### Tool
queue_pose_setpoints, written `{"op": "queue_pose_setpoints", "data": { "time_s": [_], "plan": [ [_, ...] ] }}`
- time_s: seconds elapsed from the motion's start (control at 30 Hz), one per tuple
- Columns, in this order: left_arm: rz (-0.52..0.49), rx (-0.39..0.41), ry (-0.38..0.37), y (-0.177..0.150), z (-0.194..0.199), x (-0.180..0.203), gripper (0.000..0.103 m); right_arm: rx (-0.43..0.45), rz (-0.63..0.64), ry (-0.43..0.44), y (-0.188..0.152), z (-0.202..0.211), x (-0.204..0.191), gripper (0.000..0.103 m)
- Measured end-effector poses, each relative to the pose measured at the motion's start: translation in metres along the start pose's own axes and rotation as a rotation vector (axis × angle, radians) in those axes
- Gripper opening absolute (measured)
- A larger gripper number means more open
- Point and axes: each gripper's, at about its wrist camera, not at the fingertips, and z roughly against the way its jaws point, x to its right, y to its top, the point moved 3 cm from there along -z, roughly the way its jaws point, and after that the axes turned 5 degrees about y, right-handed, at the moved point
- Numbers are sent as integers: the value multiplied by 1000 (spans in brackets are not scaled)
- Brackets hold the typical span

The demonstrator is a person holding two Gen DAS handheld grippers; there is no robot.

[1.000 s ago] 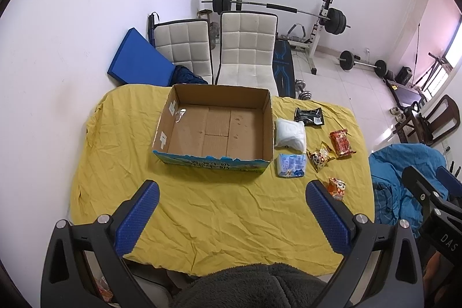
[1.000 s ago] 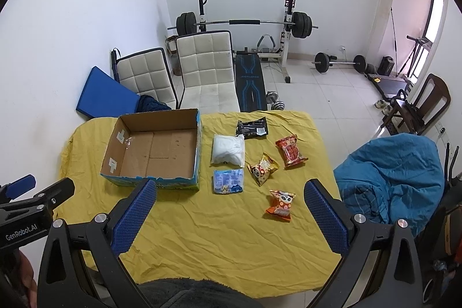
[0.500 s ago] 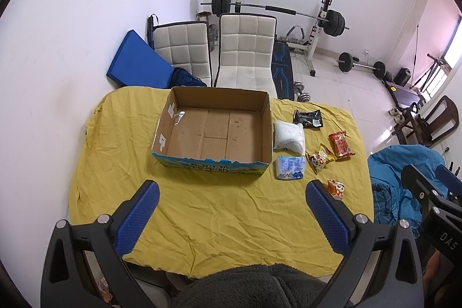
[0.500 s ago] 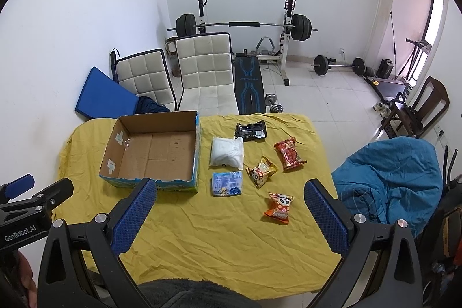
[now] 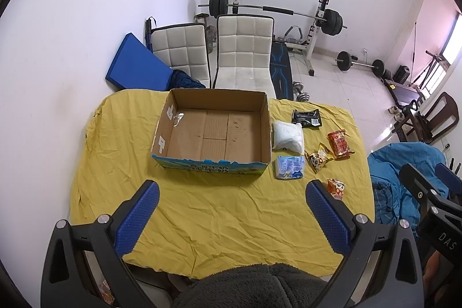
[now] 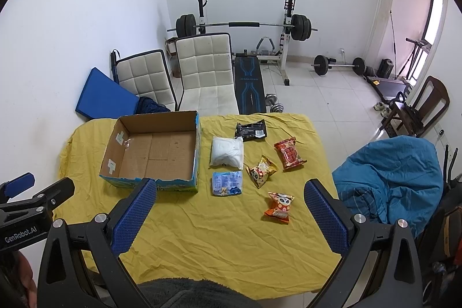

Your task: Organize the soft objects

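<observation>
Both grippers: left gripper (image 5: 231, 197) and right gripper (image 6: 229, 194) spread wide, holding nothing, above the desk (image 6: 202, 235) near edge.
Nearest packet: orange snack (image 6: 279, 207), long axis roughly toward the camera.
Beyond: blue pack (image 6: 227, 182), white pouch (image 6: 226, 152).
Cardboard box (image 5: 215, 132): left, seemingly empty, long axis left-right.

Right tool (image 6: 229, 210) is hovering with fingers spread wide, gripping nothing. Cardboard box (image 6: 153, 152) is sitting empty at the counter (image 6: 219, 244) left edge. Six soft packets are lying beside it, including white pouch (image 6: 226, 152) and orange packet (image 6: 278, 207).
</observation>
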Motion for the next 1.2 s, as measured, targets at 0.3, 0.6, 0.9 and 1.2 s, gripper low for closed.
{"op": "queue_pose_setpoints", "data": {
  "time_s": [0.3, 0.6, 0.9, 1.2],
  "plan": [
    [-19, 8, -59, 19, -16, 21, 103, -33, -66, -15, 1, -21, 34, 103],
    [-139, -80, -128, 62, -107, 99, 103, -187, -159, -47, 17, -126, 146, 103],
    [-311, -344, -48, 96, -302, 216, 103, -366, -108, -95, 23, -317, 249, 103],
    [-351, -580, 23, 79, -455, 263, 103, -530, -145, -23, 19, -463, 287, 103]
  ]
}}
